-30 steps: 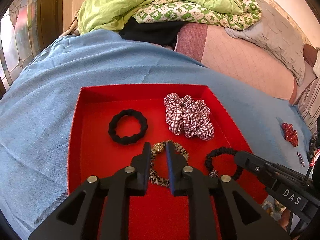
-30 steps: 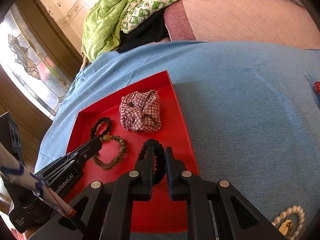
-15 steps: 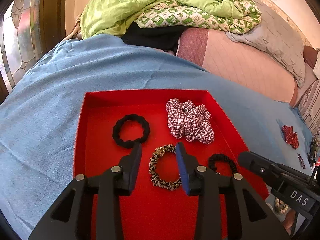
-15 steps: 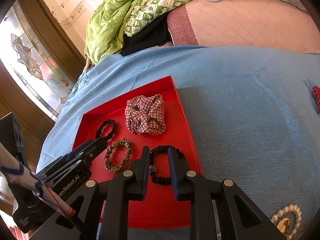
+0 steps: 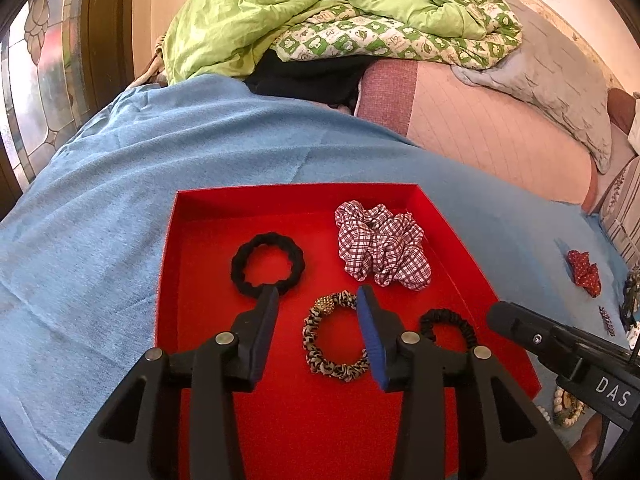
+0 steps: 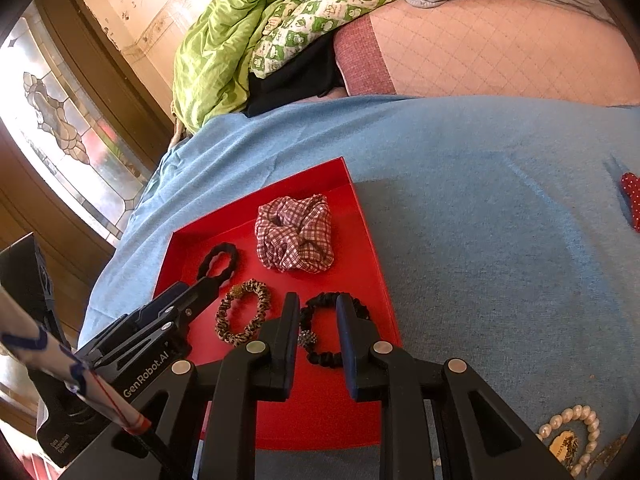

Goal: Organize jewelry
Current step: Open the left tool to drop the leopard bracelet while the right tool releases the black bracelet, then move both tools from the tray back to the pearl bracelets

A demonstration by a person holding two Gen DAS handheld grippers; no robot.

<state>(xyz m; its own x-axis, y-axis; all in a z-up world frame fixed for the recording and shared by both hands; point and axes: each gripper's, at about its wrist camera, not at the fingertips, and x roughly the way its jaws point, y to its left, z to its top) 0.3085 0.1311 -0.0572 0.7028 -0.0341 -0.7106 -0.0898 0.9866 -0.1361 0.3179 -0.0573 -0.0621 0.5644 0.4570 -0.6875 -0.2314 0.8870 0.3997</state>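
Blue blanket (image 6: 480, 216) spread over a bed, green quilt (image 5: 304, 12) heaped at the far end, stained-glass window (image 6: 60, 136) to the left. Red tray (image 5: 320, 424) flat on the blanket, holding four hair ties: plaid scrunchie (image 5: 382, 246) far right, black braided tie (image 5: 267, 263) far left, leopard tie (image 5: 334, 338) lying flat as a ring, bead toward the far edge, thin black tie (image 6: 332, 332) near right. Left gripper (image 5: 318, 300) released, fingers spread over the leopard tie. Right gripper (image 6: 318, 306) parted, empty, over the thin black tie. Pearl bracelet (image 6: 572, 436) off the tray, on the blanket.
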